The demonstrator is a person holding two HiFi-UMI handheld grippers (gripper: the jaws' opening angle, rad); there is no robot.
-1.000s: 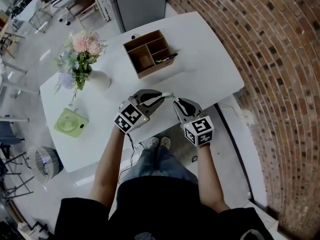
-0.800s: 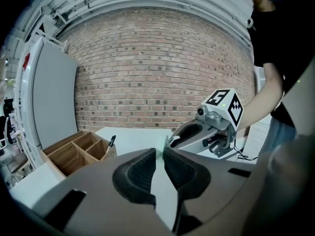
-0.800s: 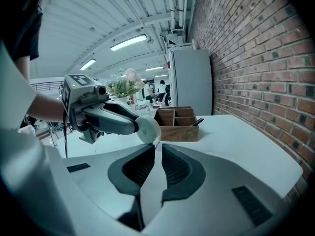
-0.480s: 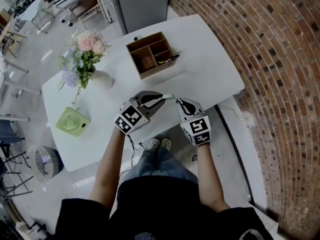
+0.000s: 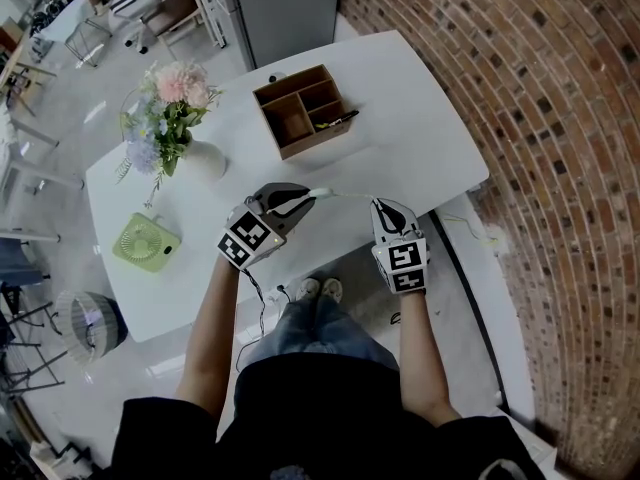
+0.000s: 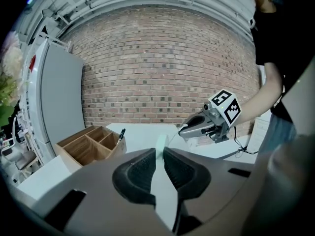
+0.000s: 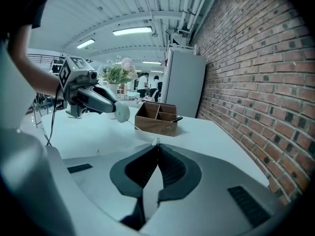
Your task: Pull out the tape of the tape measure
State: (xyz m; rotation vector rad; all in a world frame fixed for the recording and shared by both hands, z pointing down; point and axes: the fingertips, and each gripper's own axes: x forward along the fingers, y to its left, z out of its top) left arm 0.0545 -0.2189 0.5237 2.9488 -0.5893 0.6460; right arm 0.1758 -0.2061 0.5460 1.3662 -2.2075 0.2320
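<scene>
Left claw (image 5: 298, 201): jaws clamped on the pale green tape measure (image 6: 160, 147), which sits edge-on between the pads, above the desk's (image 5: 400, 98) near edge.

Right claw (image 7: 156, 149): jaws pressed together on the tip of the tape (image 7: 154, 142), just past the desk's near edge, toward its near right corner.

Tape, head view (image 5: 350, 195): a thin pale line in the air from the tape measure across to the right claw.

Change since a second ago: the two claws were then almost tip to tip, with only a short bit of tape between them. The right claw has moved off to the right and the left a little to the left, so the gap is wider and more tape is out.

Also on the desk, unmoved:
- wooden box (image 5: 300, 108) with compartments, a pen (image 5: 336, 120) in one, near the far edge
- vase of flowers (image 5: 165, 108), far left corner
- small green fan (image 5: 146, 243), left edge
</scene>
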